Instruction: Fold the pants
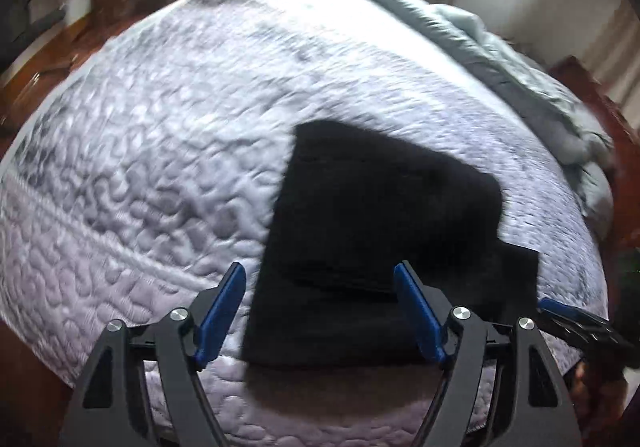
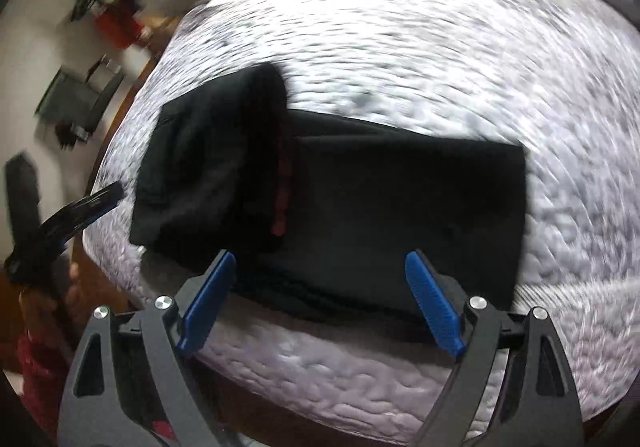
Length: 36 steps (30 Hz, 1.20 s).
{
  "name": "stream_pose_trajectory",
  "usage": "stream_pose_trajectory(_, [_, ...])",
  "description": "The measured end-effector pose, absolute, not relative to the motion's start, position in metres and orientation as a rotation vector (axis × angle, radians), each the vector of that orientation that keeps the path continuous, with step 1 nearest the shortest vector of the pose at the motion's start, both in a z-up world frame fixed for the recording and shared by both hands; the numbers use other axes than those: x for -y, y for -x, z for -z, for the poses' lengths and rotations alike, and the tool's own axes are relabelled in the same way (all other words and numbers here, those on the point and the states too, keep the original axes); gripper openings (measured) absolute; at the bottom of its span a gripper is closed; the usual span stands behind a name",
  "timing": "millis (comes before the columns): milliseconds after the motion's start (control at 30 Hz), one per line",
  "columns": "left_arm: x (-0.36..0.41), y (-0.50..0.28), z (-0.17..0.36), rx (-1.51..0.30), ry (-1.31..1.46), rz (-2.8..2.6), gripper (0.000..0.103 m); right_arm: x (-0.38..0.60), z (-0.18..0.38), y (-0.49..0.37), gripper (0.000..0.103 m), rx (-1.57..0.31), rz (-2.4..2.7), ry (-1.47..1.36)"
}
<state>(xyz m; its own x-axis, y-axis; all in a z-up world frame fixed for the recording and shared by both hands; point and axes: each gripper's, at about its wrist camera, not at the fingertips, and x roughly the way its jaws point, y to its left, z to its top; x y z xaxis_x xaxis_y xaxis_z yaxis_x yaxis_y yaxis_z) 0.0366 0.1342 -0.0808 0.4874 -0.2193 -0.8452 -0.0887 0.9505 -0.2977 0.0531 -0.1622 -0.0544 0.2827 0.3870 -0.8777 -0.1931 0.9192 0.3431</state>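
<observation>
Black pants [image 1: 380, 207] lie folded into a thick rectangle on a pale quilted bedspread [image 1: 140, 167], close to the bed's near edge. In the right wrist view the pants [image 2: 400, 199] show a doubled-over bulge on the left with a strip of red lettering [image 2: 282, 191]. My left gripper [image 1: 320, 267] hovers open over the near left part of the pants, its blue pads clear of the cloth. My right gripper [image 2: 320, 255] is also open, above the near edge of the pants, with nothing held. Each gripper shows at the edge of the other's view: right gripper [image 1: 560, 311], left gripper [image 2: 92, 203].
A pale blue blanket [image 1: 500, 59] is bunched along the far right side of the bed. The bed's near edge [image 2: 320, 367] runs just under the grippers. A hand and red sleeve [image 2: 36, 347] hold the left gripper. Dark wall items [image 2: 80, 99] and wooden floor lie beyond.
</observation>
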Motion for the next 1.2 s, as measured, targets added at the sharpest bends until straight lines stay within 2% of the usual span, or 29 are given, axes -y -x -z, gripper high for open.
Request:
stream_pose_trajectory(200, [-0.133,-0.043,0.102,-1.160,0.240,0.027,0.079,0.110,0.059,-0.077,0.088,-1.304,-0.418,-0.113])
stream_pose_trajectory(267, [-0.129,-0.043,0.103,-1.162,0.205,0.025,0.082,0.100,0.068,-0.085,0.080,-1.342,-0.384,-0.060])
stream_pose_trajectory(300, [-0.126,-0.045,0.104,-1.163,0.195,0.024,0.083,0.095,0.074,-0.088,0.056,-1.362,-0.383,-0.041])
stream_pose_trajectory(333, [-0.126,-0.045,0.104,-1.167,0.187,0.024,0.083,0.094,0.076,-0.089,0.019,-1.373,-0.391,-0.040])
stream_pose_trajectory(400, [-0.126,-0.046,0.105,-1.173,0.196,0.032,0.084,0.091,0.083,-0.089,0.000,-1.397,-0.390,-0.039])
stream_pose_trajectory(467, [-0.128,-0.047,0.104,-1.174,0.212,0.036,0.084,0.089,0.079,-0.085,0.000,-1.358,-0.389,0.026])
stream_pose_trajectory(633, [-0.135,-0.045,0.096,-1.130,0.264,0.029,0.084,0.121,0.050,-0.080,0.000,-1.259,-0.355,-0.034])
stream_pose_trajectory(733, [-0.130,-0.049,0.101,-1.153,0.239,0.036,0.085,0.133,0.056,-0.084,0.000,-1.297,-0.331,0.002])
stream_pose_trajectory(767, [-0.129,-0.049,0.103,-1.156,0.238,0.038,0.085,0.134,0.059,-0.083,0.003,-1.310,-0.352,-0.029])
stream_pose_trajectory(800, [-0.128,-0.049,0.104,-1.154,0.242,0.038,0.085,0.135,0.059,-0.083,0.010,-1.316,-0.386,-0.069])
stream_pose_trajectory(833, [-0.128,-0.048,0.105,-1.153,0.249,0.038,0.085,0.131,0.059,-0.082,0.031,-1.314,-0.418,-0.106])
stream_pose_trajectory(900, [-0.127,-0.047,0.106,-1.158,0.257,0.041,0.086,0.120,0.054,-0.078,0.064,-1.291,-0.448,-0.108])
stream_pose_trajectory(1000, [-0.126,-0.045,0.105,-1.166,0.238,0.045,0.086,0.095,0.046,-0.077,0.064,-1.261,-0.487,-0.052])
stream_pose_trajectory(1100, [-0.127,-0.042,0.105,-1.165,0.222,0.037,0.087,0.080,0.048,-0.083,0.073,-1.269,-0.497,-0.045])
stream_pose_trajectory(1167, [-0.130,-0.041,0.107,-1.170,0.238,0.036,0.088,0.072,0.053,-0.090,0.072,-1.289,-0.489,-0.025])
stream_pose_trajectory(1200, [-0.131,-0.040,0.108,-1.173,0.250,0.035,0.088,0.073,0.056,-0.091,0.059,-1.304,-0.500,-0.038])
